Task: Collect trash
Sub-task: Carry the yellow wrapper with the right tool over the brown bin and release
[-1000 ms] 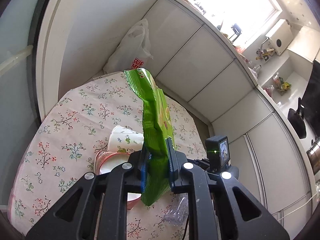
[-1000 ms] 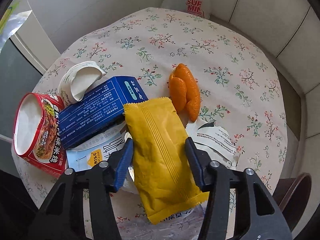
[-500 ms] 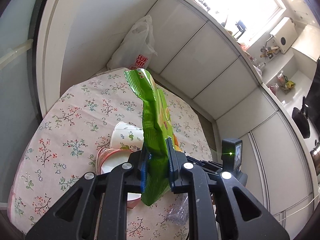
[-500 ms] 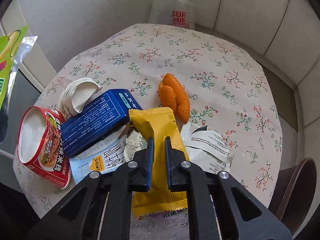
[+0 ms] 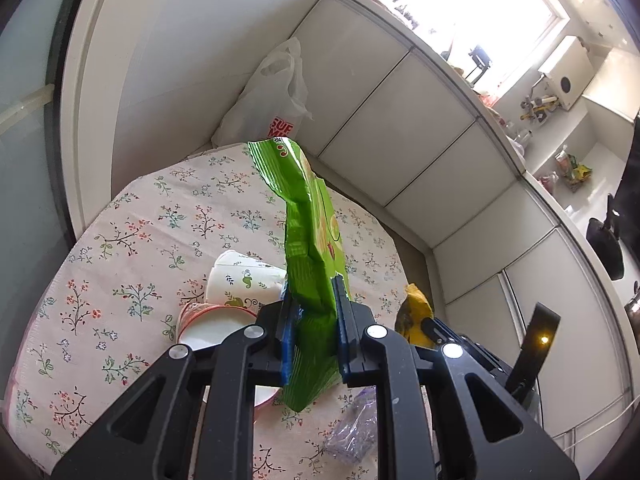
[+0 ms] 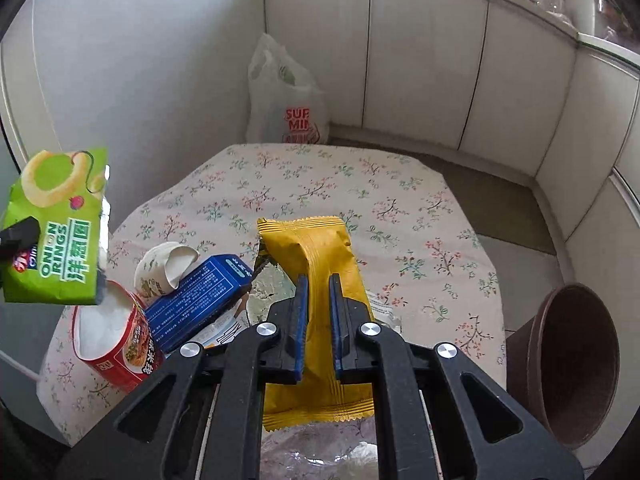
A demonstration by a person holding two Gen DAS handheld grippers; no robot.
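Left gripper (image 5: 312, 336): blue pads clamped on the lower part of a green onion-ring bag (image 5: 312, 240), which stands upright above the table (image 5: 132, 240).

Right gripper (image 6: 318, 328): pads pressed together on a yellow snack packet (image 6: 320, 264), held clear of the flowered tablecloth; the packet's crimped lower edge hangs below the fingers.

Still on the table, left side in the right wrist view:
- red noodle cup (image 6: 114, 340), lying on its side, white inside showing;
- crushed paper cup (image 6: 164, 266), just behind it;
- blue carton (image 6: 200, 300), leaning over white wrappers (image 6: 224, 330);
- clear plastic film (image 6: 320, 456) at the near edge, under the gripper.

Beside the table, right: brown bin (image 6: 568, 364), mouth tilted toward the camera, standing on the floor.

Beyond the far edge of the table: white shopping bag (image 6: 286, 104) with red lettering, against the wall panels.
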